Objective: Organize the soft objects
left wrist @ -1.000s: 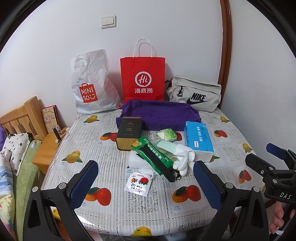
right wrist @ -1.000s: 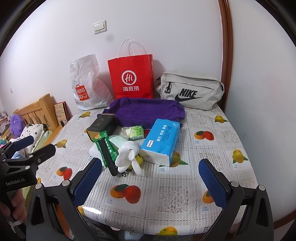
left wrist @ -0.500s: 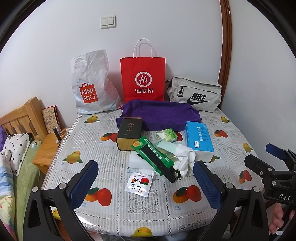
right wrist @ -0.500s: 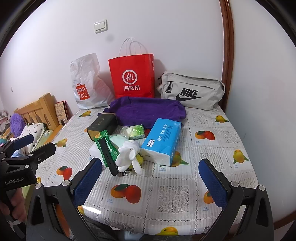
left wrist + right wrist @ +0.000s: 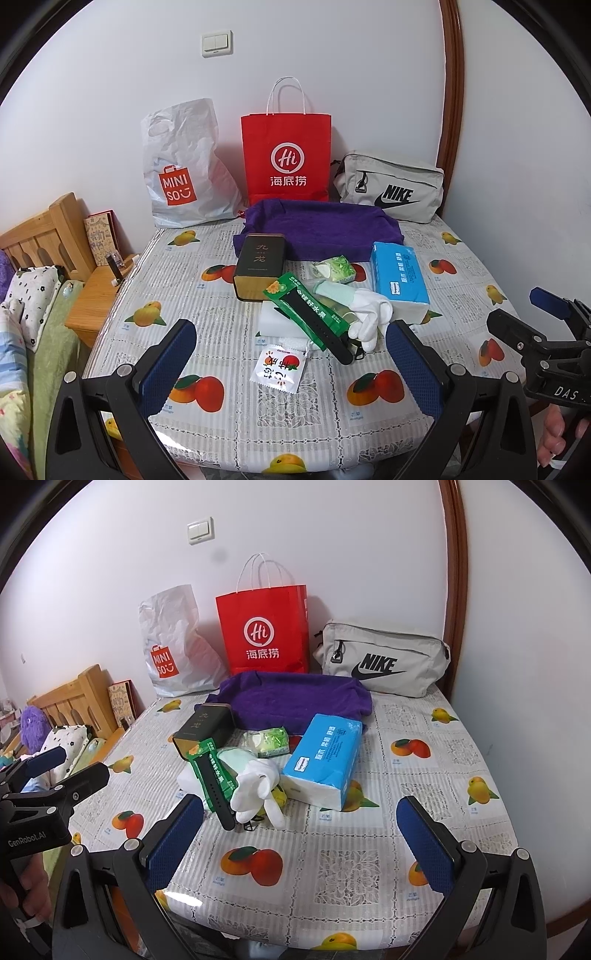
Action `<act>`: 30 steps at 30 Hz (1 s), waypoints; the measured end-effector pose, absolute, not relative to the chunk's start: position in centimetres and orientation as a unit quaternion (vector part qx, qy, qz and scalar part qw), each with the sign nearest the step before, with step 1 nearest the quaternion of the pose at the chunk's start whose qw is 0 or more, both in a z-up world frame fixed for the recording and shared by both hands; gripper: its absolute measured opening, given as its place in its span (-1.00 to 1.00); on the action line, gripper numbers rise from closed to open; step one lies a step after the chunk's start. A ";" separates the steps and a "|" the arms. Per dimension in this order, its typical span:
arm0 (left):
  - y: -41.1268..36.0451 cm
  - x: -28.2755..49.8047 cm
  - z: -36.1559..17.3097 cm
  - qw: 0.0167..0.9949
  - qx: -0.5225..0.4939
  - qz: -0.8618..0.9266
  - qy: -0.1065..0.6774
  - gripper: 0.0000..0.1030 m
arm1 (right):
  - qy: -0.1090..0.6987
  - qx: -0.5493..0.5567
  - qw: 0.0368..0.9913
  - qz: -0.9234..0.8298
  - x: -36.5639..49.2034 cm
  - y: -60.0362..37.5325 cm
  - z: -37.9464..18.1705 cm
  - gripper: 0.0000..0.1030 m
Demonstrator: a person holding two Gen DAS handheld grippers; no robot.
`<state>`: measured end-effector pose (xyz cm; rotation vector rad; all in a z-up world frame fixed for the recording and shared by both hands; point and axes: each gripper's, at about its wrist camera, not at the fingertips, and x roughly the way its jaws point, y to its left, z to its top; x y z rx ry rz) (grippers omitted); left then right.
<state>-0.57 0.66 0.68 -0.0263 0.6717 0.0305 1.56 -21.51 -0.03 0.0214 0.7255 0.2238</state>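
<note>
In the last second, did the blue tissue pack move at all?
No. The blue tissue pack sits in the same spot beside the purple towel, with the white glove against it as before.

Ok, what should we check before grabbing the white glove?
1. Left gripper open and empty: ok.
2. Right gripper open and empty: ok.
3. White fabric glove in plain view: ok.
4. Glove free of clutter: not ok; it touches the black watch strap and the blue tissue pack.
5. Purple towel has bare space: ok.
6. Anything trapped under the glove: cannot tell.
</note>
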 end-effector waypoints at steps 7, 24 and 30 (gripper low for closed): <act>1.1 0.6 -0.4 0.938 -0.019 0.002 0.345 1.00 | 0.357 0.007 0.928 0.110 1.8 -21.2 -0.5 1.00; 2.6 4.4 -7.9 0.917 0.002 0.026 0.398 1.00 | 0.392 0.007 0.914 0.103 4.5 -21.5 -4.2 1.00; 3.5 6.4 -12.0 0.901 0.004 0.013 0.433 1.00 | 0.419 0.010 0.903 0.099 5.9 -21.4 -6.6 1.00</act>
